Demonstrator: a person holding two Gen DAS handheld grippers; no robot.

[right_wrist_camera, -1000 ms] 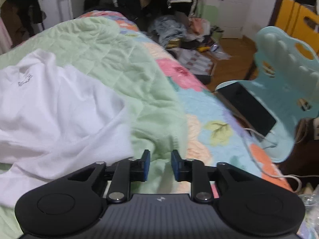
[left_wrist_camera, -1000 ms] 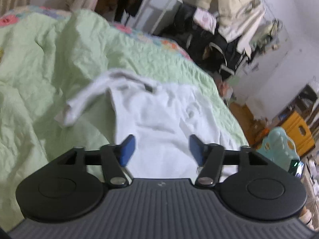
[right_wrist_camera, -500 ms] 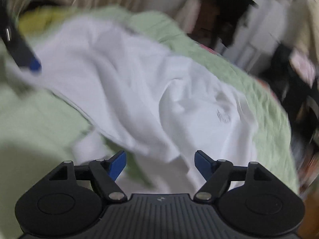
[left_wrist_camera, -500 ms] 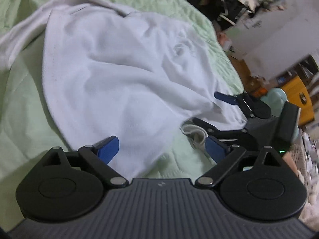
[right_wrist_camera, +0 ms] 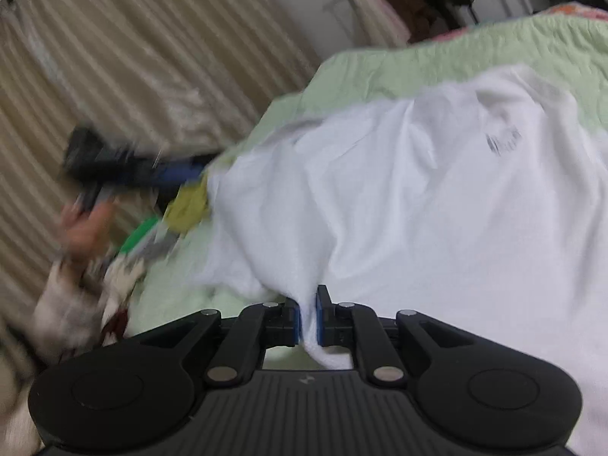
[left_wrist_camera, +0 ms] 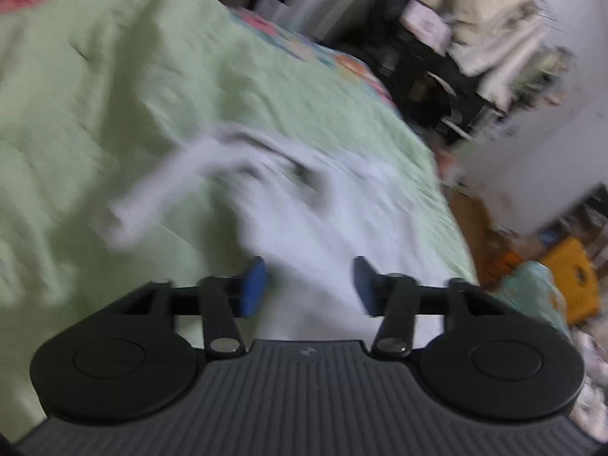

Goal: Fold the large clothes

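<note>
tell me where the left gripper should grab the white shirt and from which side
Probably the near hem edge of the white shirt, approached low from the near side of the green quilt. The right gripper already pinches that hem, and the left gripper stands open just short of it.

A lived-in home bedroom, cluttered at the edges.

A bed (left_wrist_camera: pixel 114 87) fills most of both views, covered in a pale green quilt (right_wrist_camera: pixel 475 57) over a floral spread (left_wrist_camera: pixel 262 26). Striped beige curtains (right_wrist_camera: pixel 125 68) hang along one side of it. Beyond the foot of the bed, clothes (left_wrist_camera: pixel 482 26) are heaped and draped over dark racks, a yellow crate (left_wrist_camera: pixel 577 285) sits on a wooden floor (left_wrist_camera: pixel 475 228), and plain white walls (left_wrist_camera: pixel 551 159) close the room in.
</note>
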